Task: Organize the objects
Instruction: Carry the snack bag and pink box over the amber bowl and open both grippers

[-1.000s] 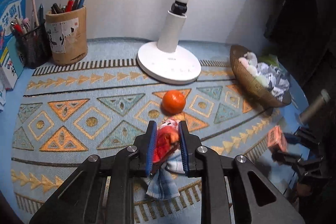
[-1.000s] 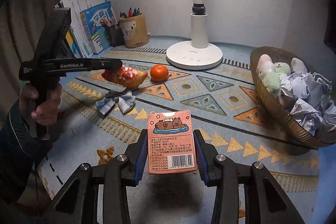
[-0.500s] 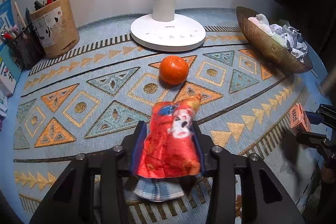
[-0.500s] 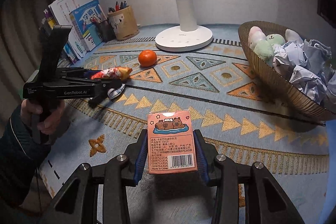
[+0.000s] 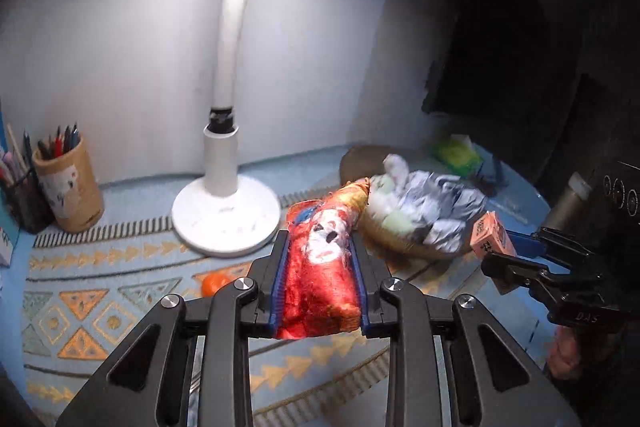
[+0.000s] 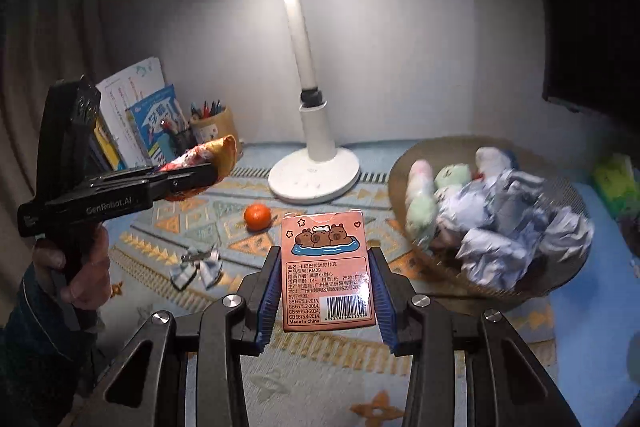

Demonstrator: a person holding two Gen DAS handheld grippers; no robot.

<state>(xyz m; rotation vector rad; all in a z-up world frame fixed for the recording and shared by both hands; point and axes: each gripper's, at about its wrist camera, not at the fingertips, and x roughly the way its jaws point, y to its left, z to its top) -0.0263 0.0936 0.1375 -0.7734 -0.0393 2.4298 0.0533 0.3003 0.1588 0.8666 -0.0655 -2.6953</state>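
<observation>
My left gripper is shut on a red and orange snack packet and holds it in the air, left of the woven basket. It also shows in the right wrist view with the packet. My right gripper is shut on a pink card box with capybaras, held above the mat in front of the basket. The box also shows in the left wrist view.
An orange and a plaid bow lie on the patterned mat. A white desk lamp stands at the back. Pen holders and books stand at the back left. The basket holds plush toys and crumpled paper.
My left gripper has lifted the snack packet off the mat and swung it up and right toward the basket. My right gripper has risen with the card box and tilted up.
</observation>
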